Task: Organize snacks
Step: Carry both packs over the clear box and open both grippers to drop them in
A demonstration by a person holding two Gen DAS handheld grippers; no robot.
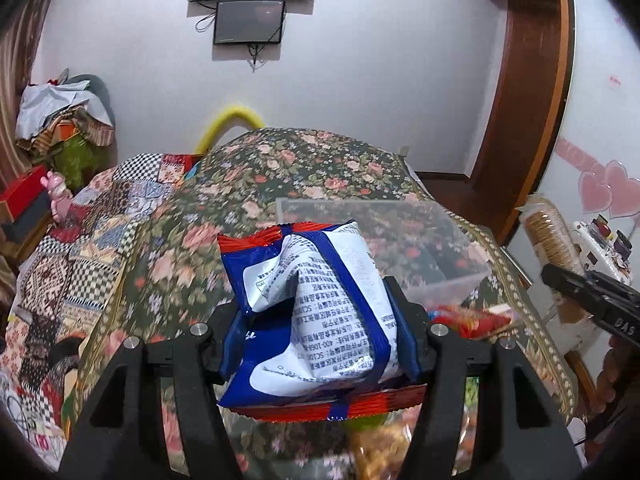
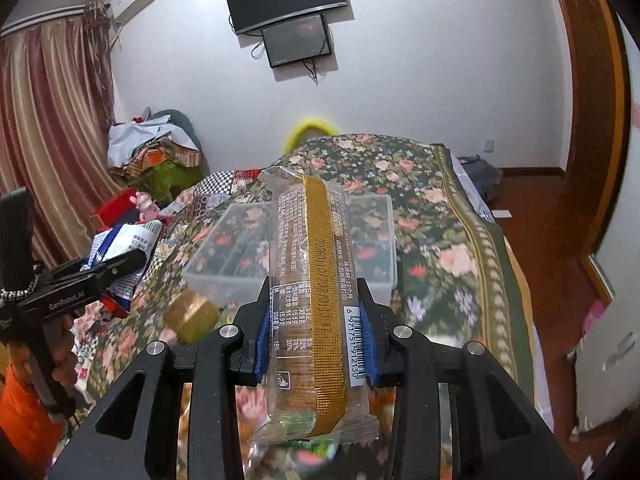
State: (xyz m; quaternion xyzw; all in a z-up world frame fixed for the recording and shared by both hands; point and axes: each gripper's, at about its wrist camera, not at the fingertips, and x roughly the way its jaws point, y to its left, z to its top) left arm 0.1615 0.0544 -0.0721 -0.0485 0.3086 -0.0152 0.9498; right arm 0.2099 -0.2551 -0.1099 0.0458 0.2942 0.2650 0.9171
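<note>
My left gripper [image 1: 316,320] is shut on a blue, white and red snack bag [image 1: 312,312], held above the floral bedspread. The bag also shows in the right wrist view [image 2: 120,248]. My right gripper [image 2: 316,312] is shut on a long clear cracker pack with a gold strip [image 2: 312,280], held upright in front of a clear plastic bin [image 2: 372,240]. The cracker pack [image 1: 548,236] and right gripper [image 1: 592,300] show at the right of the left wrist view. The bin [image 1: 440,240] lies just beyond the snack bag.
More snacks lie on the floral bedspread [image 1: 280,176]: a red packet [image 1: 472,320] near the bin and a round yellow-green pack [image 2: 192,316]. A patchwork quilt [image 1: 100,220] lies left. A wooden door frame [image 1: 520,100] and floor are to the right.
</note>
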